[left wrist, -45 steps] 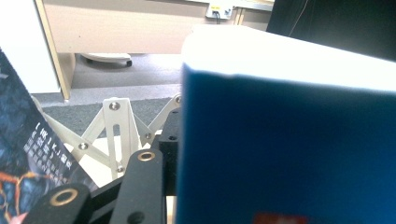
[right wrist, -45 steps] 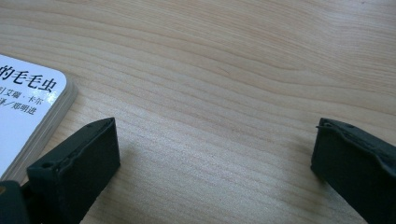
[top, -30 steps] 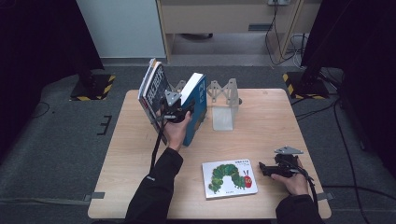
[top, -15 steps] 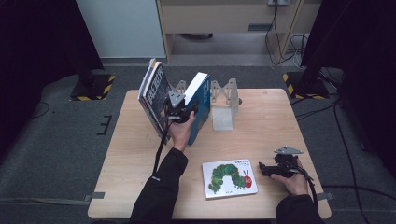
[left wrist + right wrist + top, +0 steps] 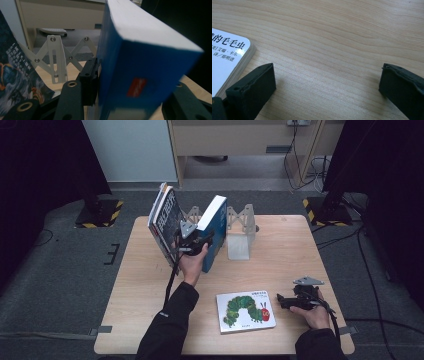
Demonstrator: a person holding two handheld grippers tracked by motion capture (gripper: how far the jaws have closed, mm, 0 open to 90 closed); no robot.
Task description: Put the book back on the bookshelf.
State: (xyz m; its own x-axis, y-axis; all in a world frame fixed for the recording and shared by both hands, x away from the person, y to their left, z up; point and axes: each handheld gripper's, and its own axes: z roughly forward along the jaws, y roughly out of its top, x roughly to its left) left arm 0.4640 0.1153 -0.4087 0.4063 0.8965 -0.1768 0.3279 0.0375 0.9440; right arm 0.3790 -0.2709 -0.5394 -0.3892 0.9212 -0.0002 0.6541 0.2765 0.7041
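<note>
Leaning at the far left of the counter [image 5: 150, 320], a dark-covered book [image 5: 165, 222] is already propped in the white folding rack [image 5: 240, 227], and just to its right a thick blue book [image 5: 214, 232] with white page edges is stood tilted, spine toward the person, between the jaws of the left claw [image 5: 196, 241], which have just been opening; whether the pads press on it cannot be told. Farther right, a caterpillar picture book [image 5: 246, 310] is left flat, judged yet to be shelved, with the right claw [image 5: 281, 301] rested beside it, spread and empty.
</note>
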